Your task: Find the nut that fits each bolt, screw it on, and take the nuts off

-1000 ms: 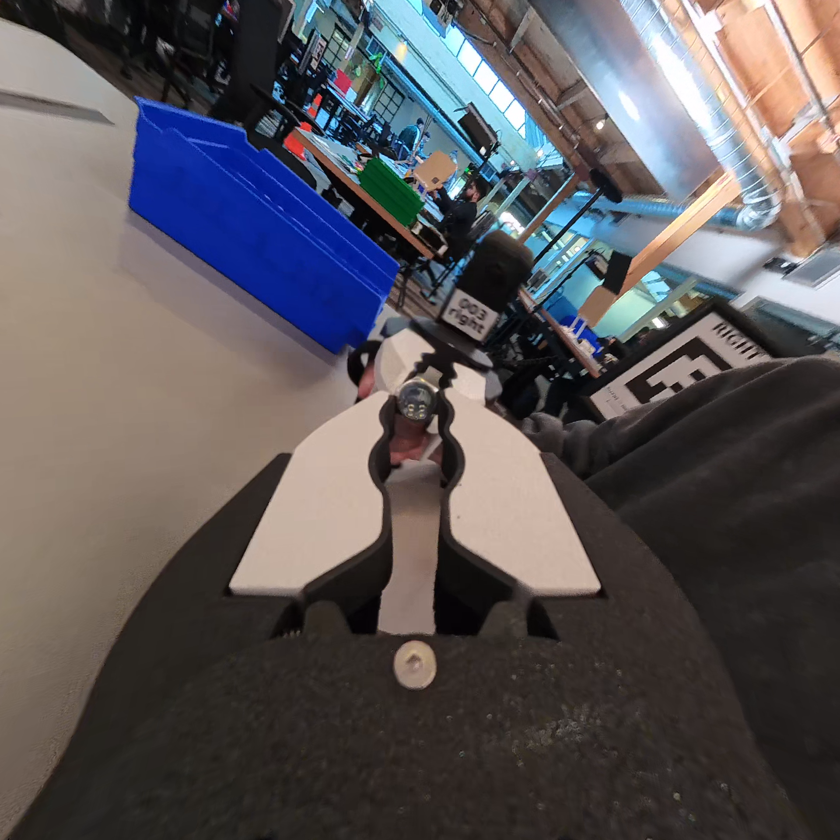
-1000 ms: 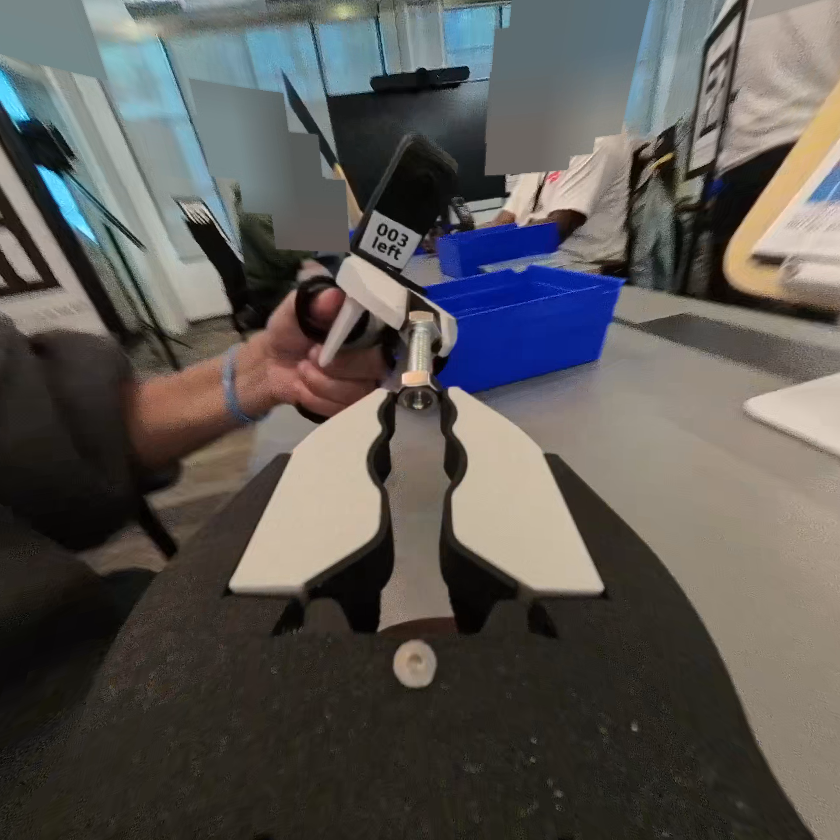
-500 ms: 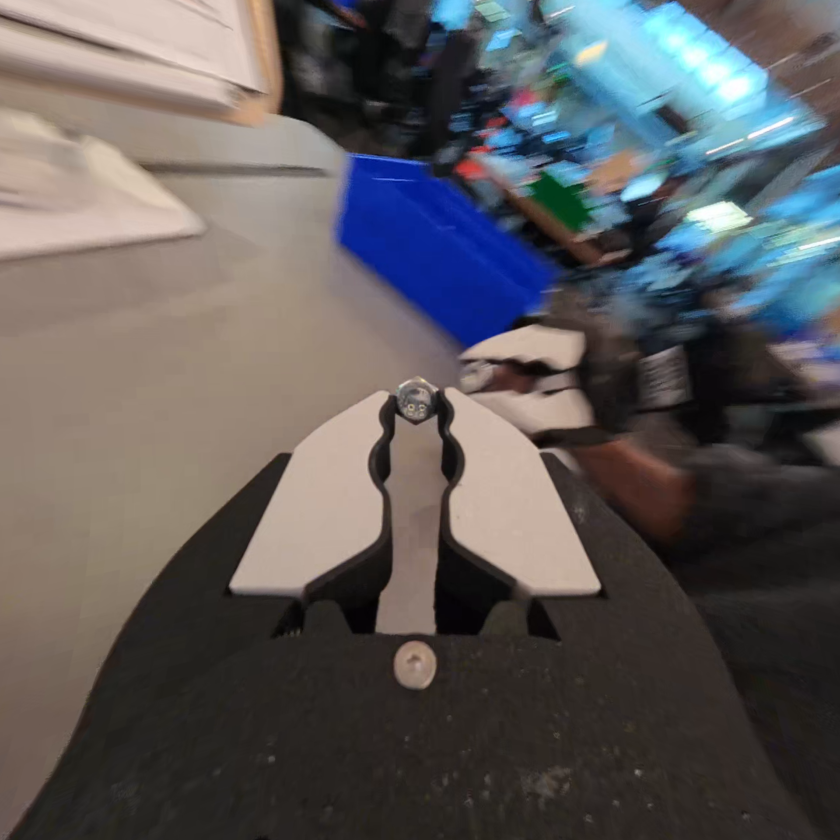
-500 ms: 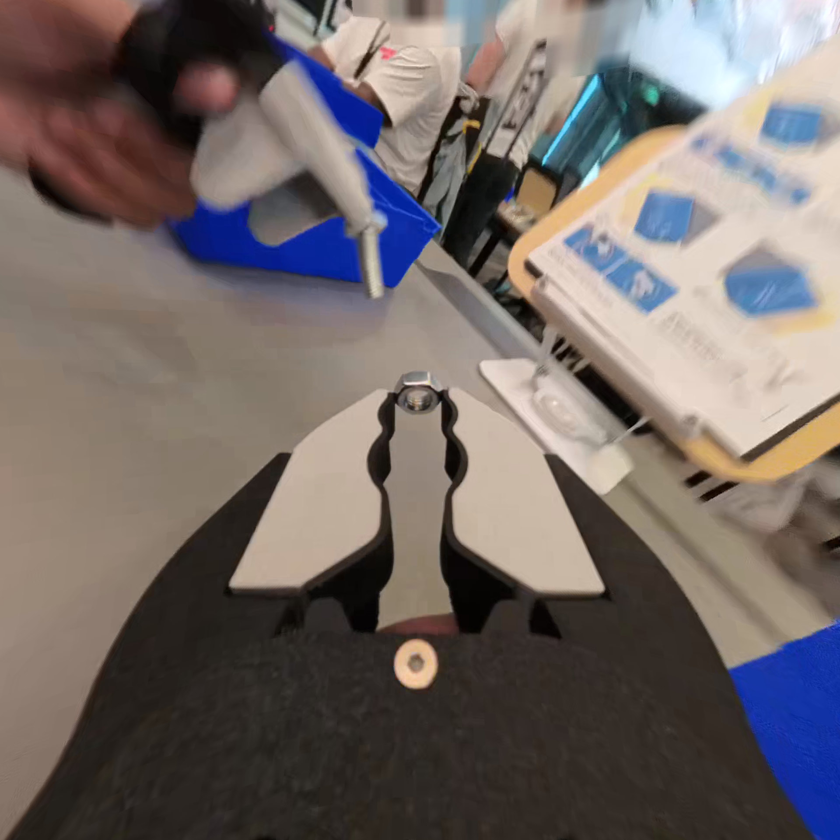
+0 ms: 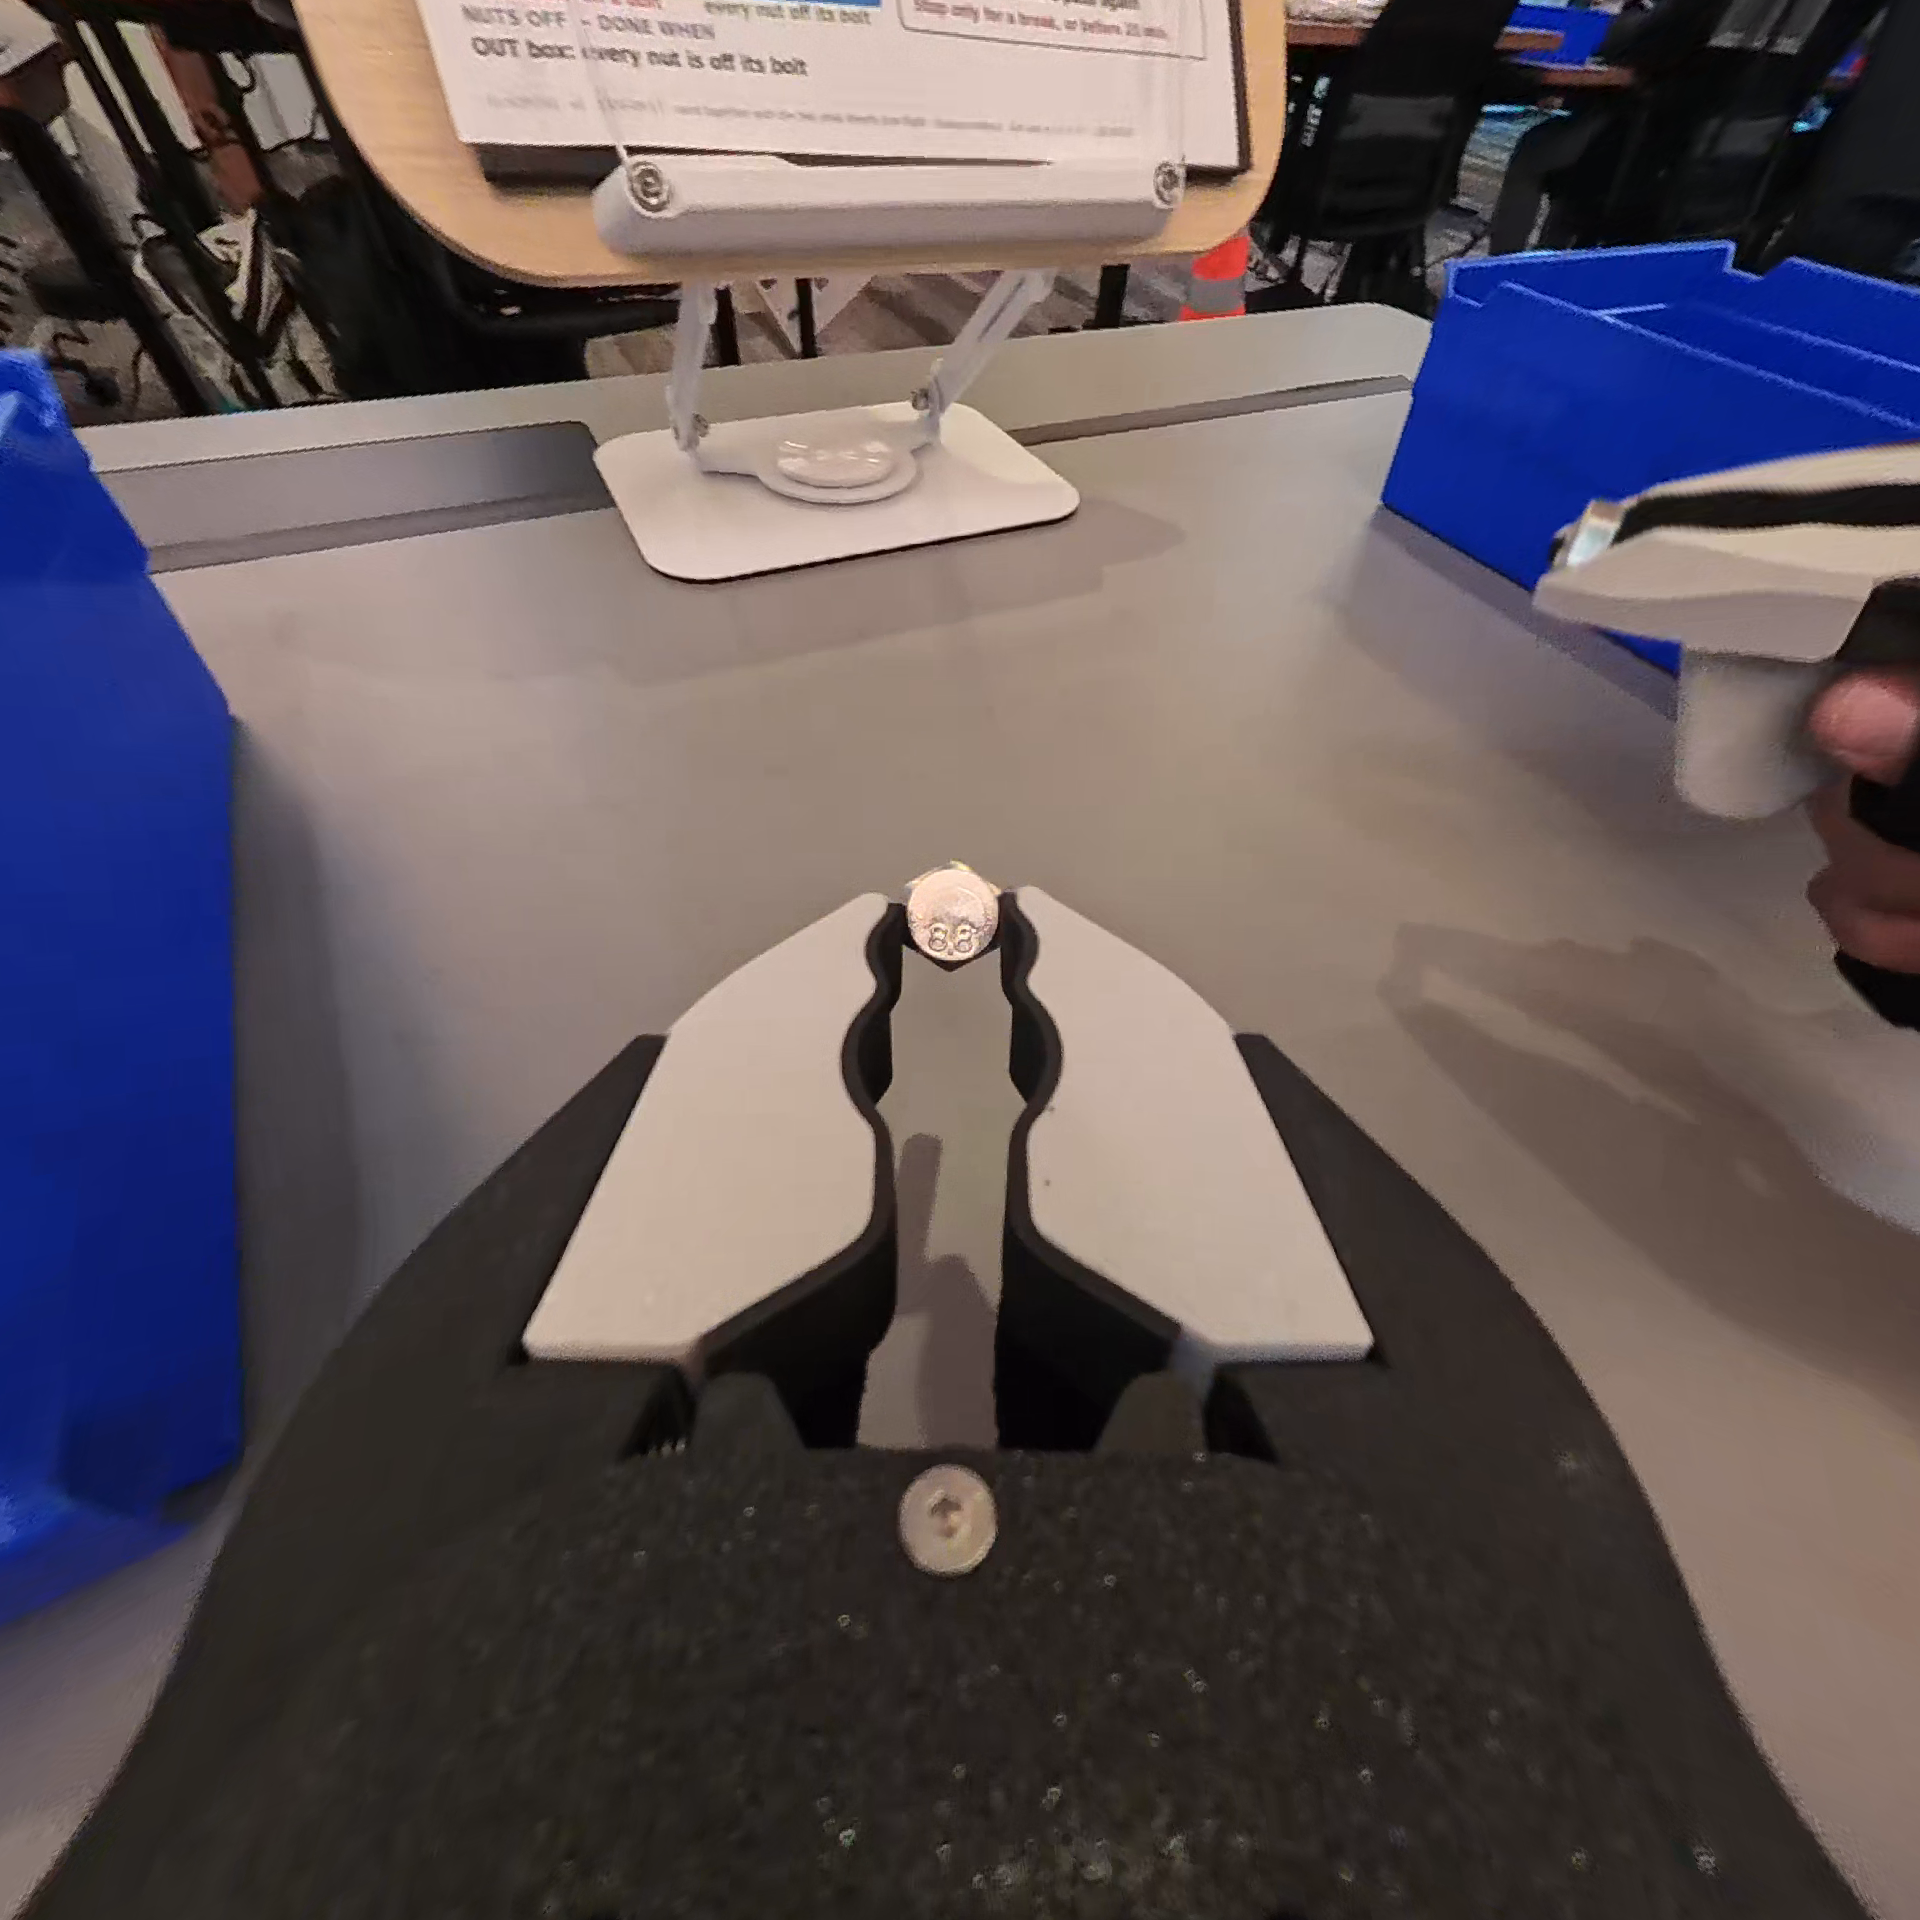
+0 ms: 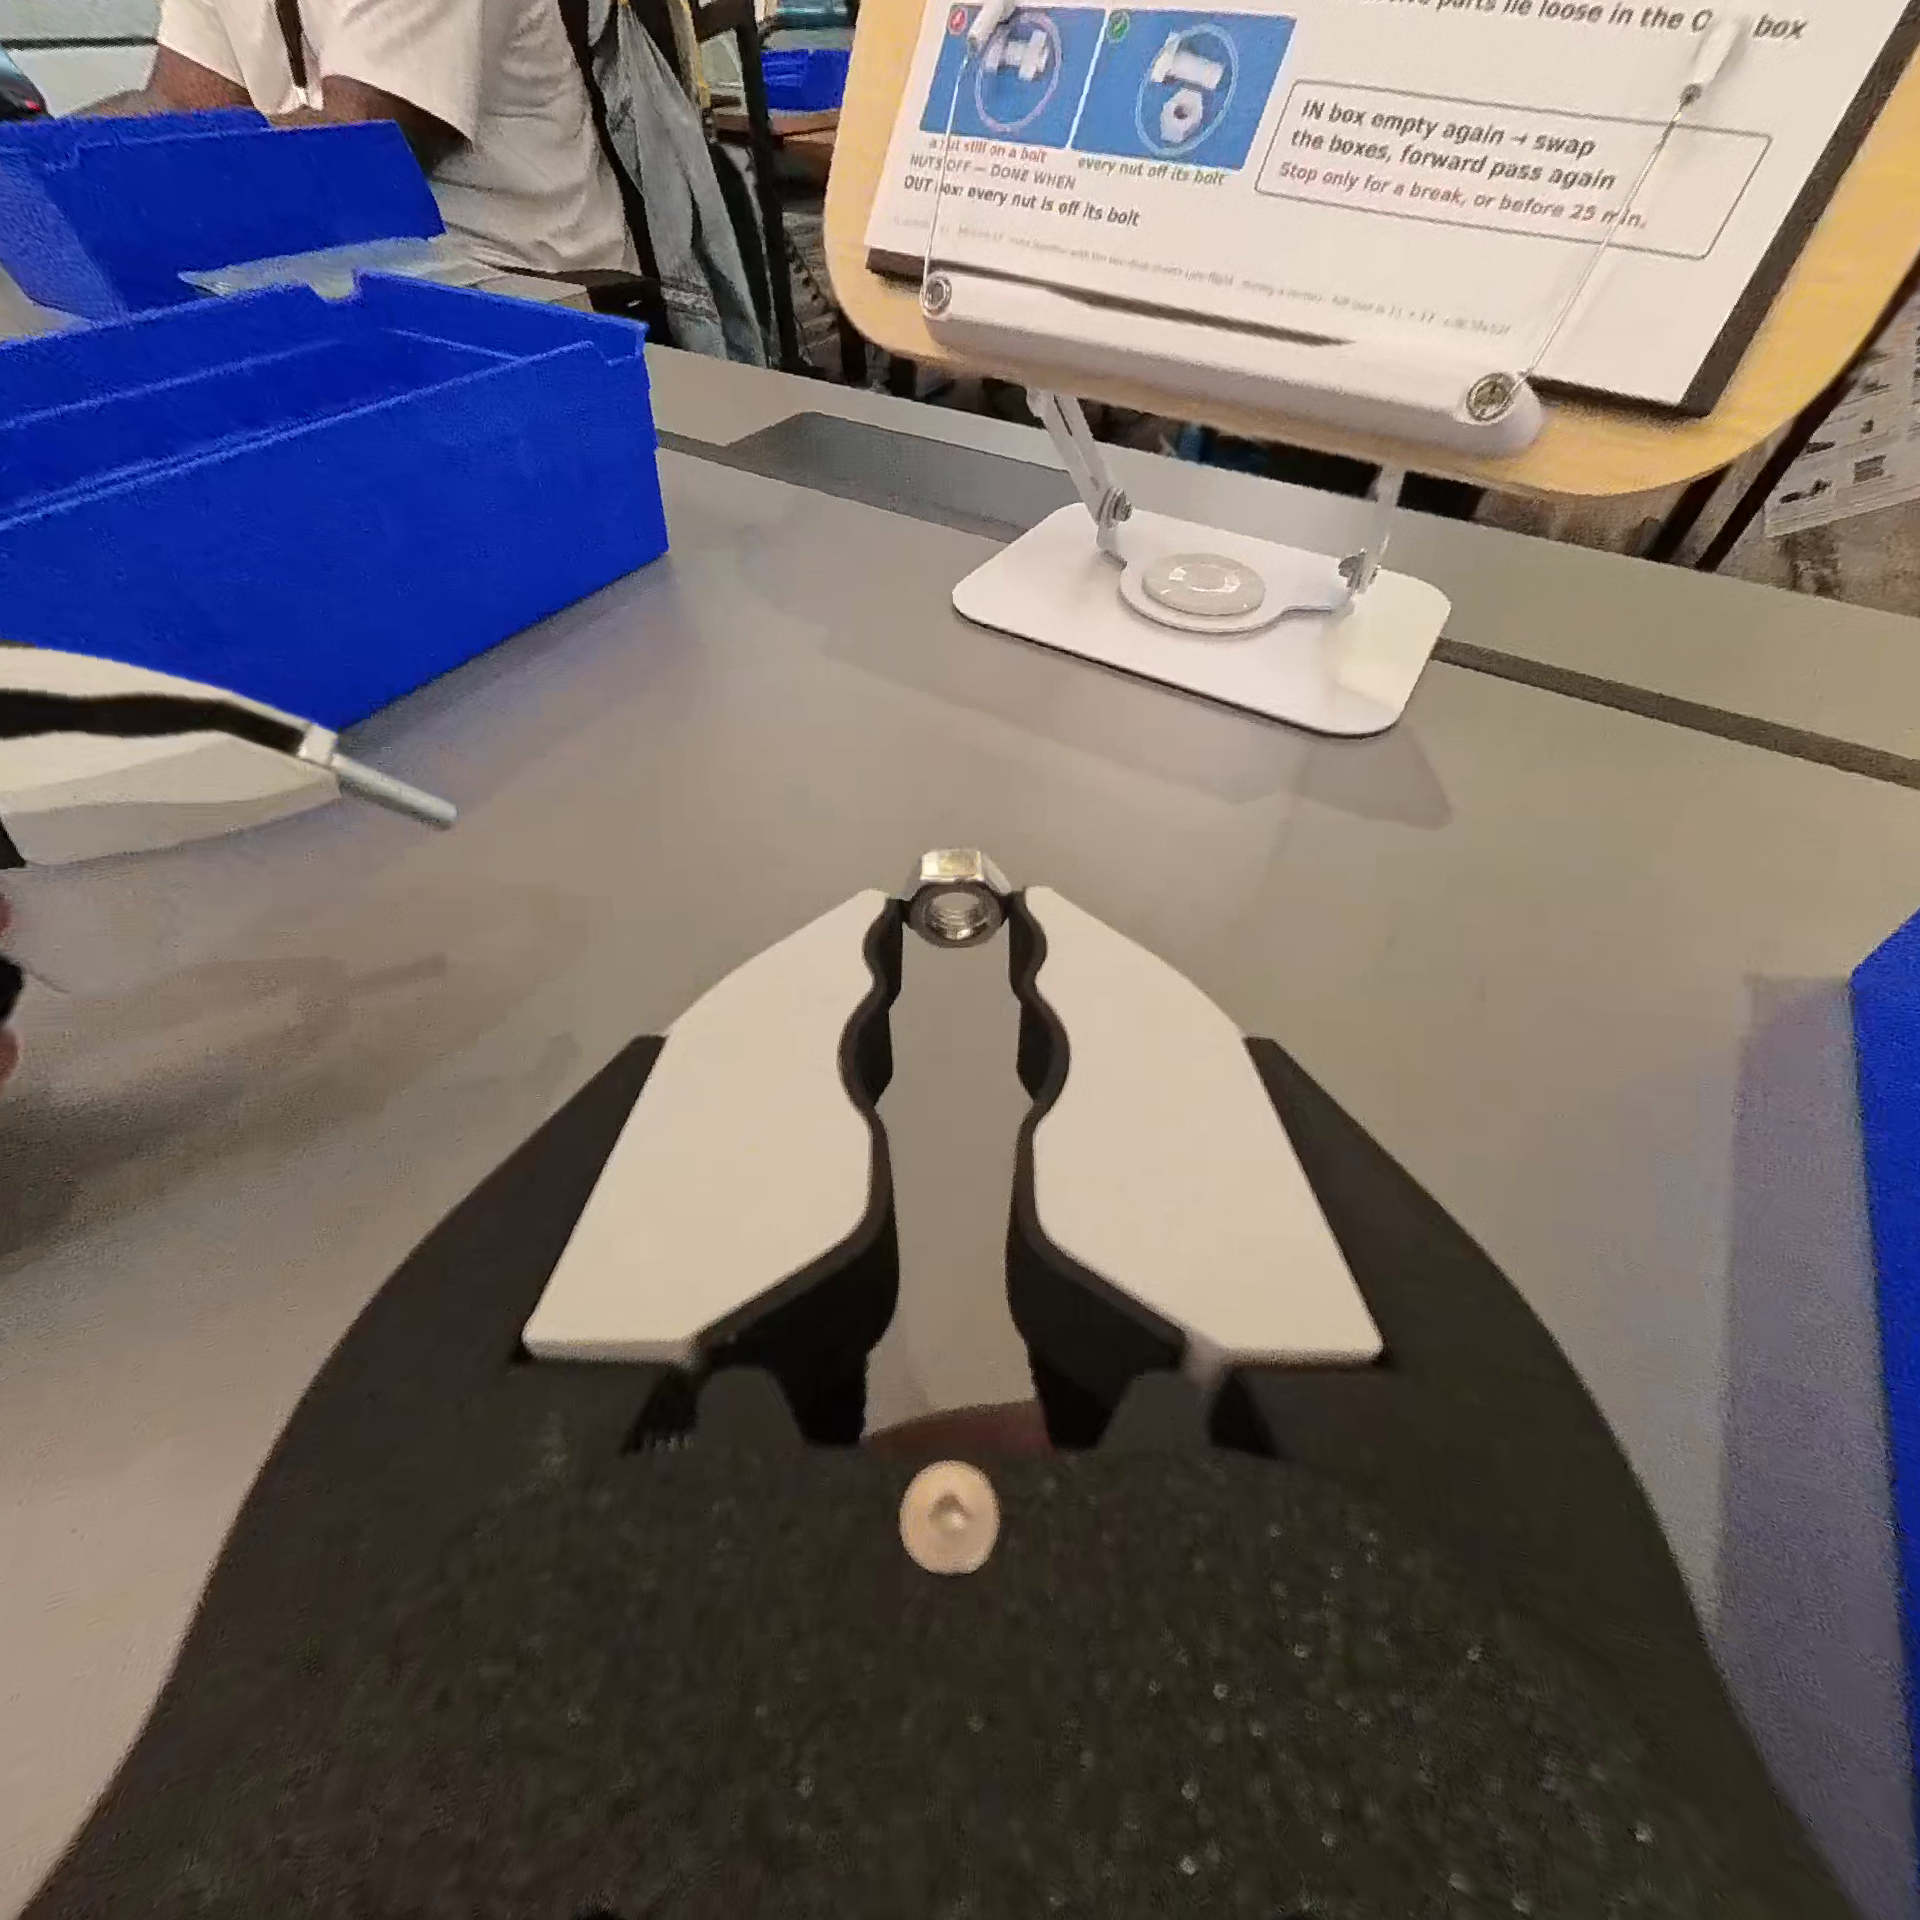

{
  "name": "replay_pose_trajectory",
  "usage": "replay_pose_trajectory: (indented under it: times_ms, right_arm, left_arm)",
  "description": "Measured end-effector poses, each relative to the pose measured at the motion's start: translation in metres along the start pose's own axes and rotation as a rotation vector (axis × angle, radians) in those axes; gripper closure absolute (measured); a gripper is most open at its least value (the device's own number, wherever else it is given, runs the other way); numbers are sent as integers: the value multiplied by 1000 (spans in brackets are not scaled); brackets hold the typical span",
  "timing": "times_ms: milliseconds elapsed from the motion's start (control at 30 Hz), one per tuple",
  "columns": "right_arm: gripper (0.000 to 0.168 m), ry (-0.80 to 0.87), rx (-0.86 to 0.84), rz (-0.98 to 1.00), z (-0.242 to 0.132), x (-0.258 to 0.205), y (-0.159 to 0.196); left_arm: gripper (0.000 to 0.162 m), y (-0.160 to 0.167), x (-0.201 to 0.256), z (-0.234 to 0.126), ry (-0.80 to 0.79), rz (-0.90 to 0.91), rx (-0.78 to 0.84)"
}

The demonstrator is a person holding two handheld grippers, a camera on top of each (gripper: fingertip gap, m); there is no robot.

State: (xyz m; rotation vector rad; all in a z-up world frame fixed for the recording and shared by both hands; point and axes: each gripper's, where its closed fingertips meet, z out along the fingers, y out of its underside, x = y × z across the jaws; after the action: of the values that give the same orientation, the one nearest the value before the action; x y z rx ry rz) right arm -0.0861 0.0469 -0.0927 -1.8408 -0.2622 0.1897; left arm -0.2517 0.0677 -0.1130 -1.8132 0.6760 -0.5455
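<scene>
My left gripper [image 5: 953, 920] is shut on the head of a silver bolt [image 5: 953, 925], above the grey table. In the right wrist view that gripper shows at the far left with the bolt's threaded shank [image 6: 390, 793] sticking out bare. My right gripper [image 6: 953, 906] is shut on a silver hex nut [image 6: 953, 904], its threaded hole facing the camera. In the left wrist view the right gripper [image 5: 1584, 542] shows at the right edge, held by a hand [image 5: 1870, 831]. Nut and bolt are apart.
A blue bin [image 5: 1662, 416] stands at the right of the grey table [image 5: 623, 779] and another blue bin [image 5: 94, 935] at the left; both also show in the right wrist view [image 6: 312, 499] [image 6: 1886, 1195]. A white stand holding an instruction board [image 5: 831, 488] is at the back middle. About 15 centimetres separates my left fingertips from my right.
The nut has come off the bolt. Both grippers have swung apart and turned down toward the table, left with the bolt, right with the nut.
</scene>
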Motion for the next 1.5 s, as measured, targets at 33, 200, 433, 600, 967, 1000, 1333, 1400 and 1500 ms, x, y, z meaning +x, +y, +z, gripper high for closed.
replay_pose_trajectory:
  times_ms: [33,200,433,600,967,1000,1333,1400,1500]
  right_arm:
    - [149,5,4,-10,-3,3,-3]
    - [149,120,12,-105,-65,70,-72]
    - [148,272,-737,-33,-120,264,8]
    - [148,111,-1209,-41,-131,292,92]
    - [148,45,-1333,-11,-127,283,134]
    - [147,25,-1331,-5,-127,279,137]
    - [130,182,-513,-66,-142,237,9]
    - [131,77,-292,-49,-140,185,-18]
    - [136,-116,-144,-68,-125,109,-30]
  left_arm:
    - [145,1,2,1,11,9,-1]
    - [145,1,8,2,70,7,-12]
    - [145,1,16,3,114,2,-28]
    - [145,1,17,3,125,-2,-43]
    - [145,9,20,8,155,-31,-84]
    - [145,9,20,8,159,-31,-85]
    - [145,3,38,7,303,6,-89]
    - [145,0,48,9,378,20,-95]
    - [145,-3,55,19,422,78,-147]
